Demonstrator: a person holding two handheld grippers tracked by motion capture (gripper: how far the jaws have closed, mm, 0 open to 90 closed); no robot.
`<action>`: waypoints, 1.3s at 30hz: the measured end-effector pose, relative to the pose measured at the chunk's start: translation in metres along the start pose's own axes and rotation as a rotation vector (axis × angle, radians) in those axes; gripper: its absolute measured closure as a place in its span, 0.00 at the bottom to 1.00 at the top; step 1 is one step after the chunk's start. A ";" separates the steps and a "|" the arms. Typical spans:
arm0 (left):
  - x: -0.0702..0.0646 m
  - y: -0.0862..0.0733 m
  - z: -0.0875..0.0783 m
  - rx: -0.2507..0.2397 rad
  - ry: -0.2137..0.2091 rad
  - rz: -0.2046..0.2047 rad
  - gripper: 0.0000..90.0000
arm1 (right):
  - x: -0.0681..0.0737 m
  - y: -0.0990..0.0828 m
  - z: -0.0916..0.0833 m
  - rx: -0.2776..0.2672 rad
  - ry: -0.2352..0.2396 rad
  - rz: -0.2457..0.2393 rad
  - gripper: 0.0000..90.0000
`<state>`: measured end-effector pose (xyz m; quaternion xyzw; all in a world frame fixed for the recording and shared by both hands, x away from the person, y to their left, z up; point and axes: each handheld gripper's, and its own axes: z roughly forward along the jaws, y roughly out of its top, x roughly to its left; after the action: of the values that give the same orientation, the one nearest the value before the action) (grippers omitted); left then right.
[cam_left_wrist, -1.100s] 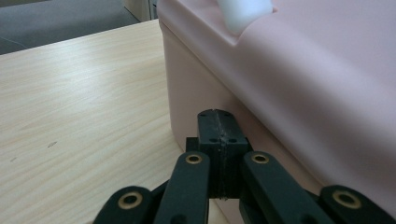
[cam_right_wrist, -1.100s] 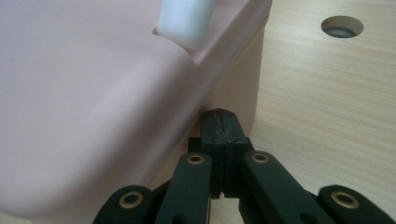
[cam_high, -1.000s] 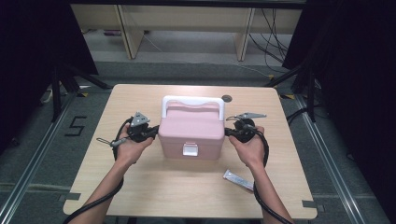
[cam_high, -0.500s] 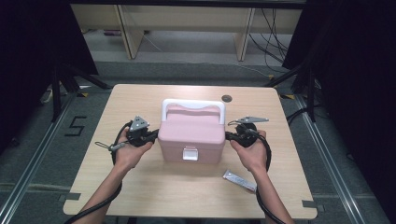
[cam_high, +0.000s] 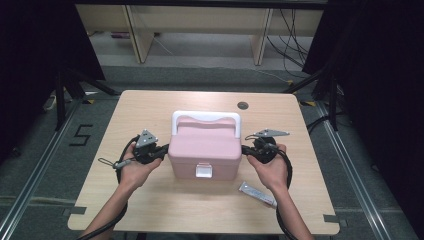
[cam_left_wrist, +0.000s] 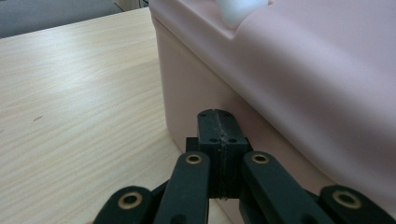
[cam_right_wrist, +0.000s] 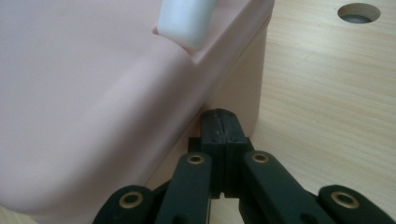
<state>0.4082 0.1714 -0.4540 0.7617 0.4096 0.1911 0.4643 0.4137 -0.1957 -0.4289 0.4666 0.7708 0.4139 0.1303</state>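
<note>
Sitting near the middle of the tabletop (cam_high: 100, 200), a pink box (cam_high: 205, 150) is flanked by both claws. Its lid is down, a white handle (cam_high: 205, 116) stands upright across the back of the lid, and a white latch (cam_high: 204, 171) is seen on the front wall facing the person.

Left claw (cam_high: 161, 151) — jaws pressed flat together, nothing gripped between them. In the left claw's own view the closed tips (cam_left_wrist: 219, 135) are placed against the lower side wall of the box (cam_left_wrist: 289, 84), just under the lid's overhang, close to the corner. Whether real contact is made or just a hair of gap remains cannot be told.

Right claw (cam_high: 247, 149) — same state, jaws fully together, nothing held. In its own view the tips (cam_right_wrist: 222, 133) are tucked under the lid's rim at the box (cam_right_wrist: 93, 93) side wall, near the back corner; the white handle's foot (cam_right_wrist: 184, 21) is seen above them.

Both claws are pointed inward, level with the tabletop, one on each end of the box, held by a hand each — left hand (cam_high: 131, 170), right hand (cam_high: 270, 167).

A small silver tube (cam_high: 257, 194) is lying on the tabletop in front of the box's right corner, just beside the right wrist, apart from the box. A round cable hole (cam_high: 243, 105) is set in the tabletop behind the box.
</note>
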 end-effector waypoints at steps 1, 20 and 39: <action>0.000 0.000 0.000 0.000 0.000 0.000 1.00 | 0.000 -0.001 0.001 -0.008 0.012 -0.003 1.00; -0.005 -0.015 -0.013 -0.002 -0.005 -0.011 1.00 | 0.013 -0.010 -0.006 0.001 0.028 -0.002 1.00; -0.012 -0.031 -0.030 -0.004 -0.015 -0.008 1.00 | 0.028 -0.023 -0.017 -0.001 0.052 -0.032 1.00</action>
<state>0.3674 0.1857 -0.4647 0.7605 0.4090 0.1843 0.4695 0.3745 -0.1870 -0.4308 0.4433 0.7810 0.4242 0.1168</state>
